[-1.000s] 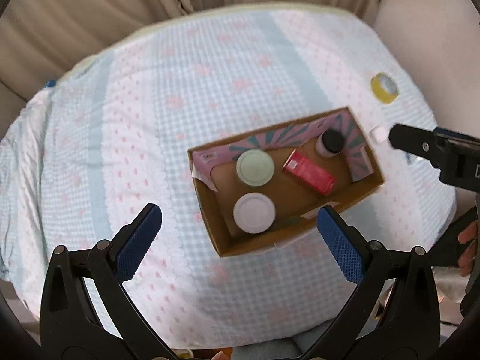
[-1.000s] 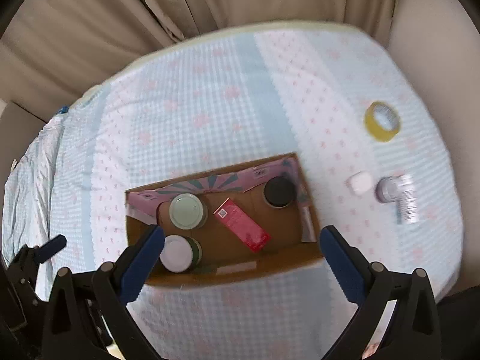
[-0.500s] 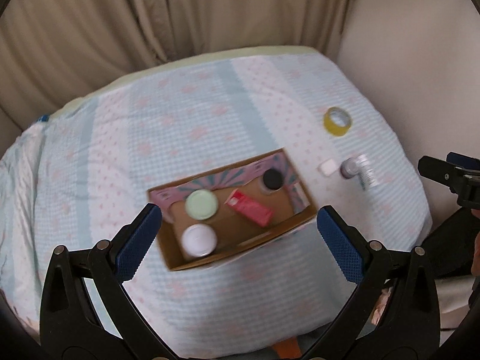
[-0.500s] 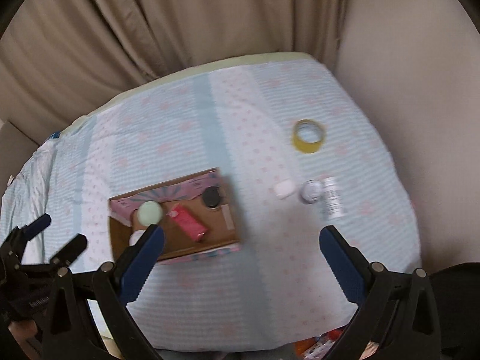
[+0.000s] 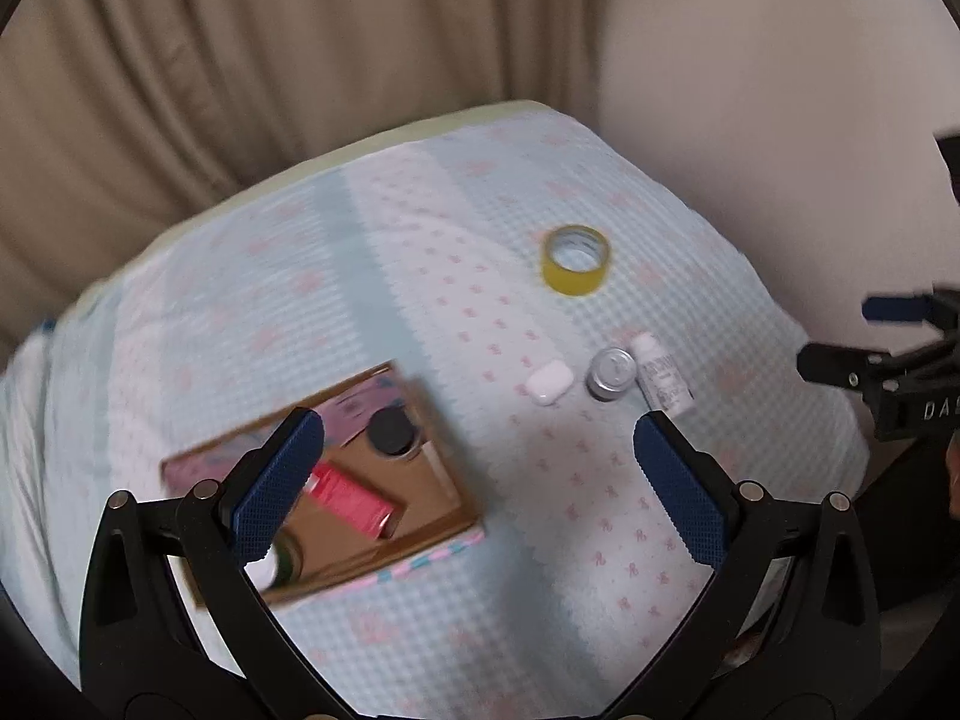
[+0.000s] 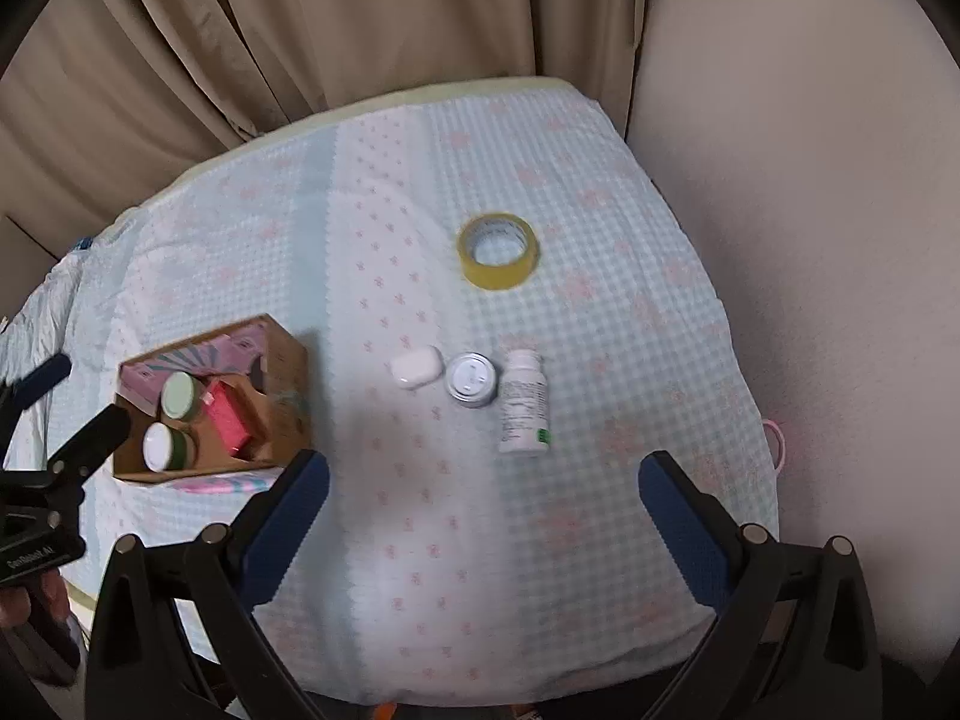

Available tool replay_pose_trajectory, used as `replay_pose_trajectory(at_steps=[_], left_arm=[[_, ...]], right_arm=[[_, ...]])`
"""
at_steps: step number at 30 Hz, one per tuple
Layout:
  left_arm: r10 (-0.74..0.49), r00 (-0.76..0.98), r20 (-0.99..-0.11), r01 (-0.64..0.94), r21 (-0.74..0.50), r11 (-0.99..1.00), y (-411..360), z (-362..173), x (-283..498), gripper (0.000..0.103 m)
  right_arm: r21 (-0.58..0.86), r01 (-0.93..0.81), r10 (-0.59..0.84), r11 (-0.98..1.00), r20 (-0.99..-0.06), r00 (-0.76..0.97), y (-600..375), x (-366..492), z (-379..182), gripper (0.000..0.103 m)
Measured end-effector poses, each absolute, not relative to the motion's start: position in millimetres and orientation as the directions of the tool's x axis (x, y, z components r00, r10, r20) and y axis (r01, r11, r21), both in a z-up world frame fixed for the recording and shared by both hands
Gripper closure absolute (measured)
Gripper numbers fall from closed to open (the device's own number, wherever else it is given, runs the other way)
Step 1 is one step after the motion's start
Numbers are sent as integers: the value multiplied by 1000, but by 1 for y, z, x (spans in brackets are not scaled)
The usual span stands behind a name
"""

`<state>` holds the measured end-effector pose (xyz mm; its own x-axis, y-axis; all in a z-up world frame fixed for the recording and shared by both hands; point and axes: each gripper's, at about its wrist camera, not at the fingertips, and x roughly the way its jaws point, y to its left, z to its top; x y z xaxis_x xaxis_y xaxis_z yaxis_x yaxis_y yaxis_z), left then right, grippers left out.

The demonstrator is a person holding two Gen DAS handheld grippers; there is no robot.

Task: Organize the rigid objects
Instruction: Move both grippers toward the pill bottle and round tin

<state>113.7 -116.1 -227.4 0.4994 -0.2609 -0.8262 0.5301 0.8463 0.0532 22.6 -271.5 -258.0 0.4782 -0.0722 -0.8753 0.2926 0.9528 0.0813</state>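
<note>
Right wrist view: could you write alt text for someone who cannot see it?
A cardboard box holding jars and a red carton sits on a checked cloth; beside it lie a white case, tin, bottle and yellow tape roll.

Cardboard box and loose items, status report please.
Left gripper, right gripper open, empty. Cardboard box part-filled; tape roll, white case, tin, bottle outside. Path unobstructed.

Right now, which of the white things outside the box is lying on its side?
The white bottle, rightmost in the row; the earbud case and tin sit flat.
</note>
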Motion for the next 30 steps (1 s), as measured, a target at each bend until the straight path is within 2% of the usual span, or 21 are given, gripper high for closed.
replay_pose_trajectory(at_steps=[9, 12, 18, 20, 23, 26, 30], left_arm=[[-324, 332, -886, 758, 47, 650, -202, -312, 141, 0], [-319, 279, -906, 834, 64, 547, -230, -347, 154, 0], [-304, 181, -936, 919, 50, 392, -268, -405, 177, 4], [-289, 149, -946, 934, 38, 355, -278, -423, 184, 9], [-253, 100, -962, 954, 21, 298, -294, -453, 193, 17], [-218, 82, -973, 961, 19, 277, -301, -472, 198, 18], [-222, 40, -974, 965, -20, 263, -309, -488, 202, 24]], right_arm=[[135, 299, -12, 945, -897, 441, -325, 37, -323, 1], [160, 306, 13, 938, -902, 432, -338, 49, -349, 5], [191, 326, 42, 926, -910, 413, -355, 71, -400, 6], [214, 330, 67, 920, -912, 405, -356, 78, -420, 13], [241, 336, 104, 911, -919, 379, -357, 90, -449, 18], [267, 346, 132, 900, -921, 368, -358, 100, -468, 26], [279, 349, 150, 895, -923, 354, -357, 111, -486, 30]])
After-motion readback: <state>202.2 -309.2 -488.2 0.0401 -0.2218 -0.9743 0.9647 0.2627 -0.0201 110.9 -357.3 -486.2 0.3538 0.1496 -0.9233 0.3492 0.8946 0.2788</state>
